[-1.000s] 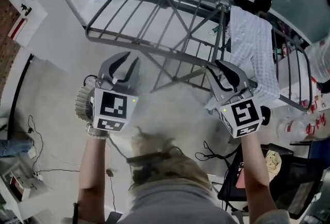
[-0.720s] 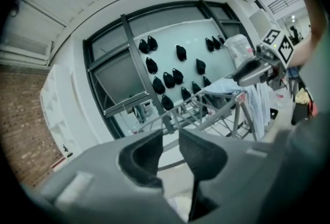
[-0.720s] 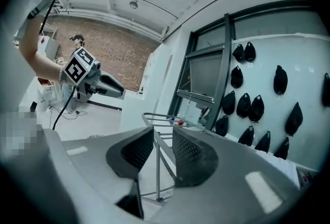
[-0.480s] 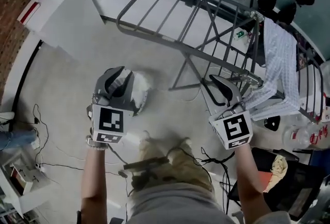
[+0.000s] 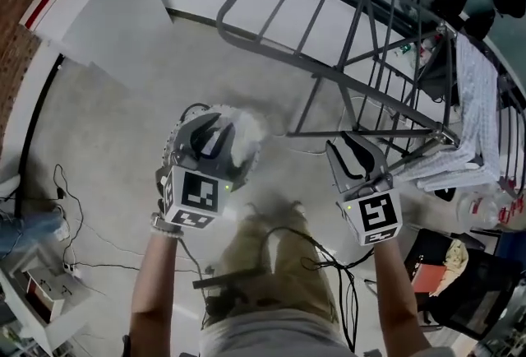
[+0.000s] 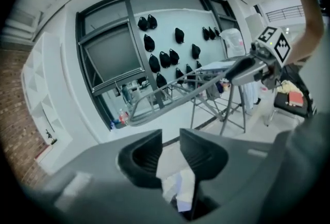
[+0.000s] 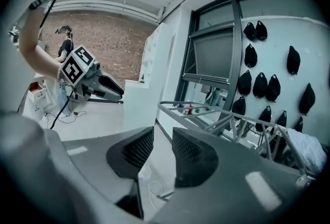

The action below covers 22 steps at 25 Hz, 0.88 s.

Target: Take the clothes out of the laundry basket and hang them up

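My left gripper [image 5: 215, 132] covers most of the laundry basket [image 5: 251, 127], so only its pale, blurred rim shows on the floor. My left fingers stand a little apart and have just been opening. They pinch nothing, though pale clothes [image 6: 178, 187] show through the gap. My right gripper [image 5: 349, 150] is likewise part open and empty, beside the drying rack [image 5: 362, 26], where a shirt [image 5: 477, 92] hangs.
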Each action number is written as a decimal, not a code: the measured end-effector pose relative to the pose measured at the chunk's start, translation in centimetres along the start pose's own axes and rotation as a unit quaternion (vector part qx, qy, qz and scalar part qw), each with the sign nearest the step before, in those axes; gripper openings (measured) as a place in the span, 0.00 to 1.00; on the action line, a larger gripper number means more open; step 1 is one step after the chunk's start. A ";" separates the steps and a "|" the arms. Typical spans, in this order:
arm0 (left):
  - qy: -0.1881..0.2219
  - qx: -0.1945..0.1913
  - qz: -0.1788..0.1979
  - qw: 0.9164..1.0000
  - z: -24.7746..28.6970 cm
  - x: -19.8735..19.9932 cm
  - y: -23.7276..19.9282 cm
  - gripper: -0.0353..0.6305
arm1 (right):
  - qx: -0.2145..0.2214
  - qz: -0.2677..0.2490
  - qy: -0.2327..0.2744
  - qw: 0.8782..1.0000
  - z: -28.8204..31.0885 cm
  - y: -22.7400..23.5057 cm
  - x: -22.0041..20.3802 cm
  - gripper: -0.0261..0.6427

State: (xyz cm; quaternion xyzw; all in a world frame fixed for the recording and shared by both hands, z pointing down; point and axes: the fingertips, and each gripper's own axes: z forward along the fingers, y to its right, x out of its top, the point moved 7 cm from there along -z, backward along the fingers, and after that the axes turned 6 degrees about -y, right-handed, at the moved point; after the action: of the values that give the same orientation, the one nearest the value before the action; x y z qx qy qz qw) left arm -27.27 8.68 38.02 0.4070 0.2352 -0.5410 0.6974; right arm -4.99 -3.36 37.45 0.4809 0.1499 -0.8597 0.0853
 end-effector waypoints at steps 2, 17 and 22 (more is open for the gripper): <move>-0.009 -0.013 -0.005 1.000 1.7 -1.4 -0.5 0.21 | 0.002 0.000 -0.008 1.000 1.7 -0.4 -0.5 0.21; -0.119 -0.092 -0.054 0.987 20.3 -12.2 0.6 0.23 | 0.038 0.017 -0.059 0.997 13.2 2.5 -7.9 0.21; -0.162 -0.105 -0.057 0.980 27.3 -16.5 1.8 0.27 | 0.045 0.022 -0.065 0.997 16.6 3.8 -11.4 0.21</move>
State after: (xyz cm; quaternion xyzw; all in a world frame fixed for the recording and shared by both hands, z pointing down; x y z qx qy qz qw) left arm -33.63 -4.29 66.52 0.2248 0.1971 -0.6108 0.7331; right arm -11.23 -12.58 54.68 0.4305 0.0947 -0.8929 0.0920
